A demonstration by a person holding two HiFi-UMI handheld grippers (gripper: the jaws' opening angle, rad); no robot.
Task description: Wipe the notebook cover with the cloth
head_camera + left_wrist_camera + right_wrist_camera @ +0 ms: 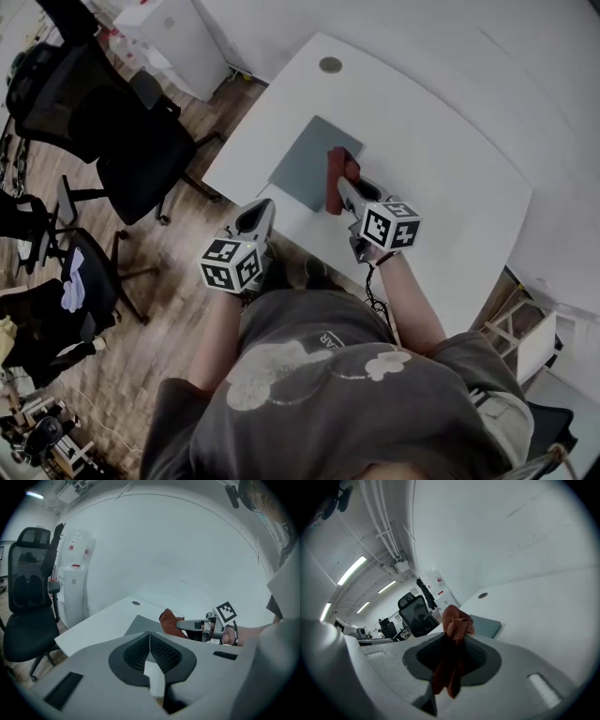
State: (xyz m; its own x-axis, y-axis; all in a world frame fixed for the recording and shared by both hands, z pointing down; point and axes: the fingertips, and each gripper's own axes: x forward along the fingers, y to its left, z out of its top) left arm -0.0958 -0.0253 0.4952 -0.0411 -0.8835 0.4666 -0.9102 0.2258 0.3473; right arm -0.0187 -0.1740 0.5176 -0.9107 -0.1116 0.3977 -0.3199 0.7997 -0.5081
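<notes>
The right tongs (344, 186) are gripping the red cloth (336, 176) at the grey notebook (302, 161) edge; the left tongs (255, 217) are hanging closed, empty. The next move is likely lowering the cloth and sweeping it across the cover.

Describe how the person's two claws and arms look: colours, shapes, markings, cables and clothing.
The left claw and right claw are light grey, tapered shells with dark ribbed pads inside. Each carries a white cube with black square markers. A thin dark cable runs by the right wrist. The person wears a dark grey short-sleeved T-shirt with a pale print.
</notes>
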